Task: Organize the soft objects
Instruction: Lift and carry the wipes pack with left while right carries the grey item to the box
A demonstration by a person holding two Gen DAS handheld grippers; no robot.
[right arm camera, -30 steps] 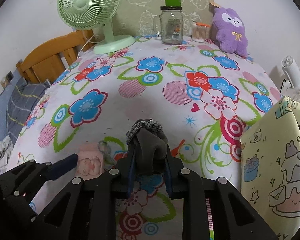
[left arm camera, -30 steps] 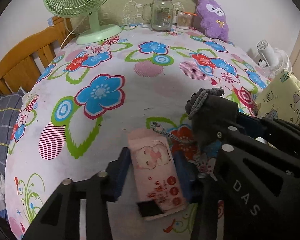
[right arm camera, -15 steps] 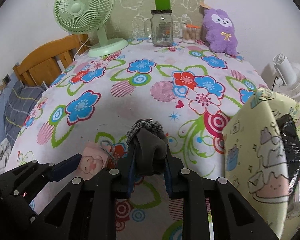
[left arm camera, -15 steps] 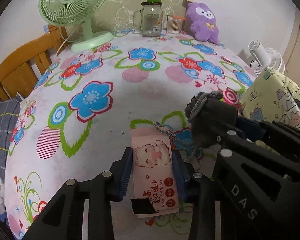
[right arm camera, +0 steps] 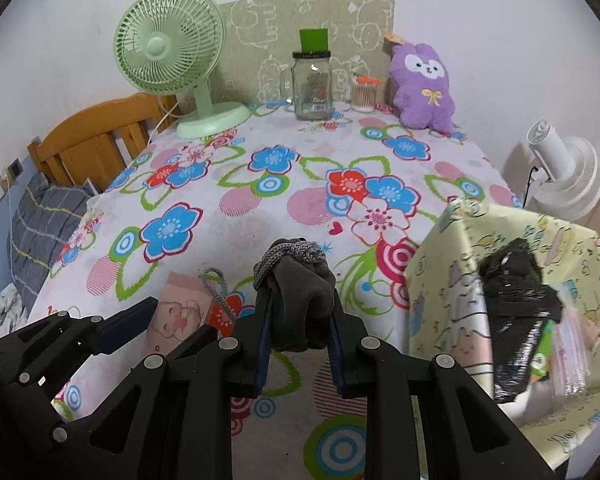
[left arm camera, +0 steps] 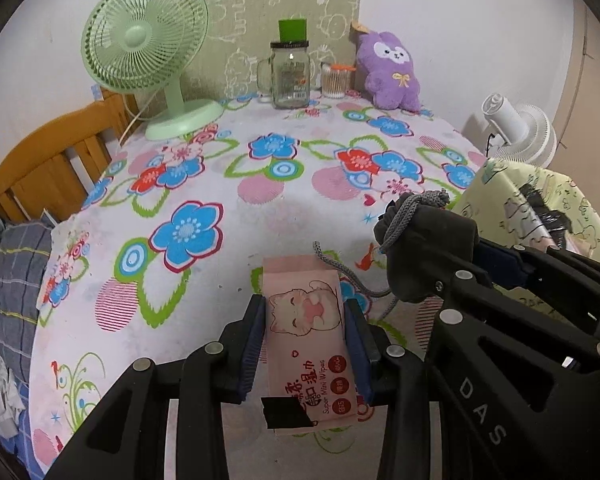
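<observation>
My left gripper [left arm camera: 305, 316] is shut on a pink pack of wet wipes [left arm camera: 308, 340] with a cat picture, held above the flowered tablecloth [left arm camera: 220, 184]. My right gripper [right arm camera: 299, 316] is shut on a dark grey drawstring pouch [right arm camera: 302, 300]; its cord hangs toward the wipes. The pouch [left arm camera: 424, 244] and right gripper also show at the right of the left wrist view. The wipes pack [right arm camera: 180, 312] shows at lower left in the right wrist view. A yellow cartoon-print storage bag [right arm camera: 508, 292] stands open at the right, holding black and packaged items.
At the table's far edge stand a green fan [right arm camera: 172, 52], a glass jar mug [right arm camera: 312, 84], a cotton-swab cup [right arm camera: 363, 94] and a purple plush [right arm camera: 420, 84]. A wooden chair [right arm camera: 96, 140] is at the left, a white fan [right arm camera: 560, 168] at the right.
Both grippers have lifted and drawn back from the table with their objects held. The yellow bag has come further into view at the right.
</observation>
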